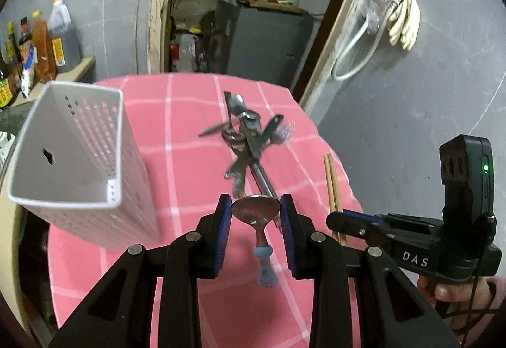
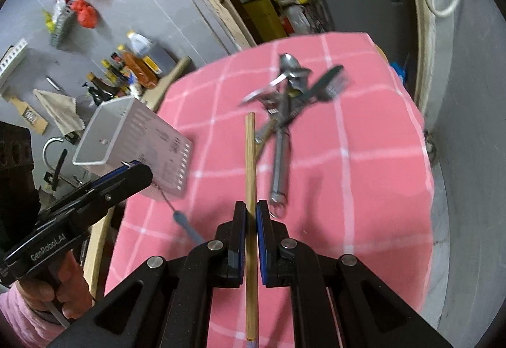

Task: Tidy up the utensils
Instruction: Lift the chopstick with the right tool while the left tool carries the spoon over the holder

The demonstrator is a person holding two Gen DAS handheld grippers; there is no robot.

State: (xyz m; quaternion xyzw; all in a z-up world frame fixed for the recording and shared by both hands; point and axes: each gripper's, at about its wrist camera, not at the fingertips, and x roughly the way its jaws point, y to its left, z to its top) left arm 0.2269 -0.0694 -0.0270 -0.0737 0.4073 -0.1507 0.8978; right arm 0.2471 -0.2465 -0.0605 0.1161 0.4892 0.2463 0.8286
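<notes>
A round table under a pink cloth (image 1: 189,133) crossed by pale lines fills the middle of both wrist views, set in a grey-walled room. The left gripper (image 1: 255,215) is clamped on the bowl of a metal spoon (image 1: 255,211), whose blue-and-white handle hangs down toward the camera, between the blue pads. Ahead of it and to its left stands a white perforated utensil holder (image 1: 72,164), open at the top, on the cloth. Straight ahead, farther across the table, lies a blurred heap of metal cutlery (image 1: 245,139): spoons, a green-handled piece and a long steel handle reaching back toward the gripper.

To the right of the left gripper, the right gripper (image 2: 250,215) is closed on a pair of wooden chopsticks (image 2: 250,164), which run lengthwise through its pads and point ahead at the same heap. A hand (image 1: 455,291) in a pink sleeve holds its black grip.

Beyond the table, a wood-framed doorway (image 1: 158,6) opens onto a cluttered storeroom with shelves and a dark grey cabinet (image 1: 265,41). Left of the holder, bottles of oil and sauce (image 1: 38,44) crowd a wooden ledge. On the wall to the right, a white cable (image 1: 354,47) loops down beside a hanging plastic bag and pale gloves. The right wrist view also shows bags, a wall socket and a grater hung on the far left wall.
</notes>
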